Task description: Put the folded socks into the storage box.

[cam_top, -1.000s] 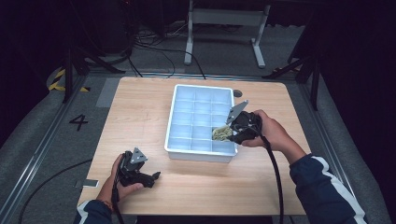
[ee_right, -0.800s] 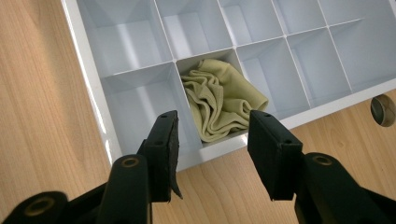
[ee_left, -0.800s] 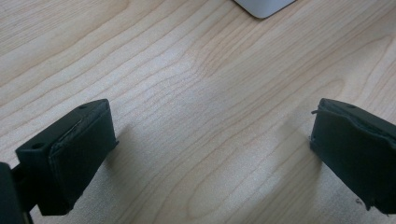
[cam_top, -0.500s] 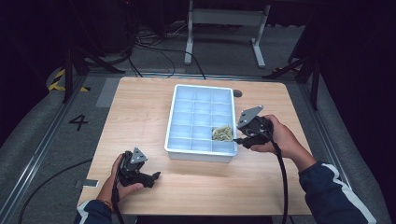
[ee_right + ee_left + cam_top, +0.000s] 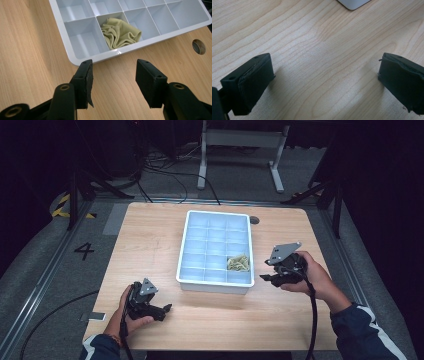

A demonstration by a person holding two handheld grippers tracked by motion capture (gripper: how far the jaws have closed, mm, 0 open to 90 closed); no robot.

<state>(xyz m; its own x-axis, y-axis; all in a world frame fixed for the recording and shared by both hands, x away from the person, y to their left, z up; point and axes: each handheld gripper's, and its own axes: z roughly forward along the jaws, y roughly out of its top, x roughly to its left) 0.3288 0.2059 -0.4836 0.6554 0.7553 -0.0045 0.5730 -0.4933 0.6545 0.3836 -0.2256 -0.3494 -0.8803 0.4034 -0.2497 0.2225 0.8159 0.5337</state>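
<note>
Item: crumpled cloth (image 5: 121, 33) lodged in divided tray (image 5: 186, 251), tabletop (image 5: 150, 235) station.
Cloth sits bunched in a compartment of the second row from the tray's near edge, in the right-hand column, with no clear long axis. Right tool (image 5: 266, 279) is on the tabletop just beside the tray's right wall; its jaws have just been opening, nothing between them, cloth ahead of them over the rim. Left tool (image 5: 164, 309) rests near the front left, jaws wide and empty. Right hand is nearer, so any return to the cloth would likely fall to it.
</note>
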